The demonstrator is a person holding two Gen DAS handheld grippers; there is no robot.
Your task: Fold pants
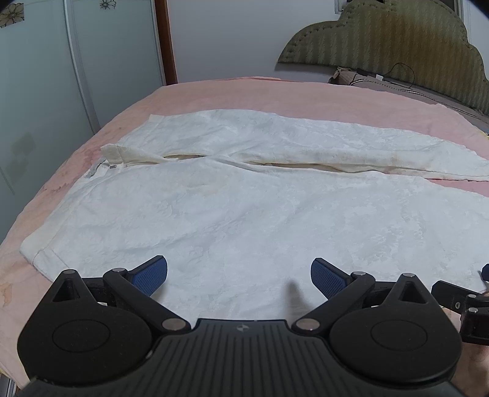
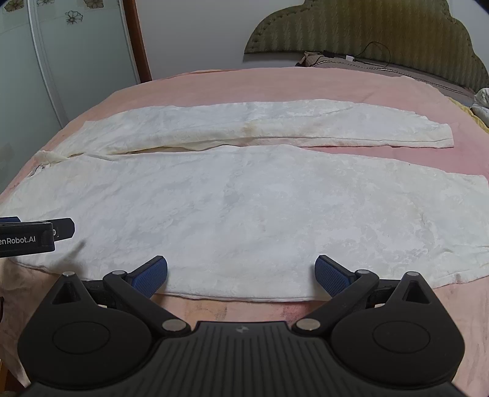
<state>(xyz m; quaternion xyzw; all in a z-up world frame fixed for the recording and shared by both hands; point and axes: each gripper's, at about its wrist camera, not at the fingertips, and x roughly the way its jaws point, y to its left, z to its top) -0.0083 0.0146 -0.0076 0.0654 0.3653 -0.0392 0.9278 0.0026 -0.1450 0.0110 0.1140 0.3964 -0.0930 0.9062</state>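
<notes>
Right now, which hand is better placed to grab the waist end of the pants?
Left, I think. The left gripper is open over the pants near the waistband; the right gripper faces the leg.

A bed covered by a pink sheet (image 2: 275, 82) is backed by an olive padded scalloped headboard (image 2: 382, 27); a black cable (image 2: 379, 49) is draped there, frosted flower-printed wardrobe doors (image 1: 39, 76) beside

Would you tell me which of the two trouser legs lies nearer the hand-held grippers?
The wide front leg, just ahead of both open grippers; the other leg lies beyond it, toward the headboard.
</notes>
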